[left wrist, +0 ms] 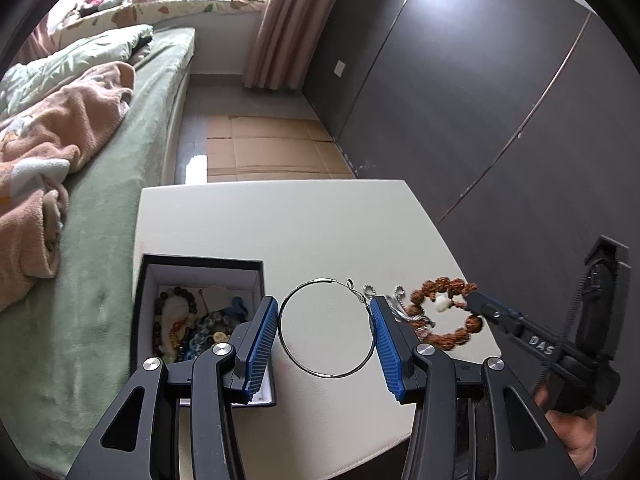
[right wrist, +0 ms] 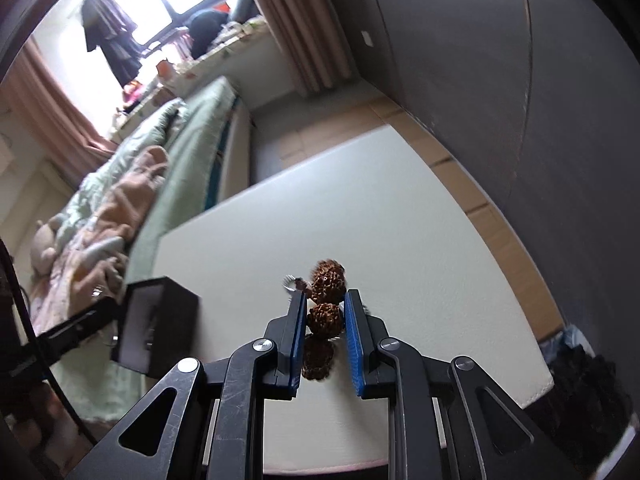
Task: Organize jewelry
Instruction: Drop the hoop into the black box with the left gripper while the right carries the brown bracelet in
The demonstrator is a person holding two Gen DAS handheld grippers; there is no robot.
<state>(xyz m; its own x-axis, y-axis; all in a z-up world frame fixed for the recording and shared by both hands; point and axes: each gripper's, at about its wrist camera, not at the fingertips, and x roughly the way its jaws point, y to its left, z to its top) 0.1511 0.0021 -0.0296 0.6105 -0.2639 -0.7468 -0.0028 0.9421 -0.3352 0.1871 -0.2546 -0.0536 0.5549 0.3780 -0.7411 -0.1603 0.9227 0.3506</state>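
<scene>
A large silver hoop earring (left wrist: 327, 328) lies on the white table (left wrist: 320, 232) between the blue pads of my open left gripper (left wrist: 326, 308). To its right lie small silver pieces (left wrist: 398, 292) and a brown seed-bead bracelet (left wrist: 444, 312). My right gripper (left wrist: 474, 300) comes in from the right and pinches the bracelet's right side. In the right wrist view my right gripper (right wrist: 325, 312) is closed on the brown beads (right wrist: 325, 318), with another bead (right wrist: 328, 276) just ahead. A black jewelry box (left wrist: 200, 312) with beaded pieces inside stands at the left; it also shows in the right wrist view (right wrist: 158, 324).
A bed with a green sheet (left wrist: 120, 200) and a pink blanket (left wrist: 60, 128) runs along the table's left side. A dark wardrobe wall (left wrist: 500, 100) stands at the right. Cardboard (left wrist: 272, 148) covers the floor beyond the table.
</scene>
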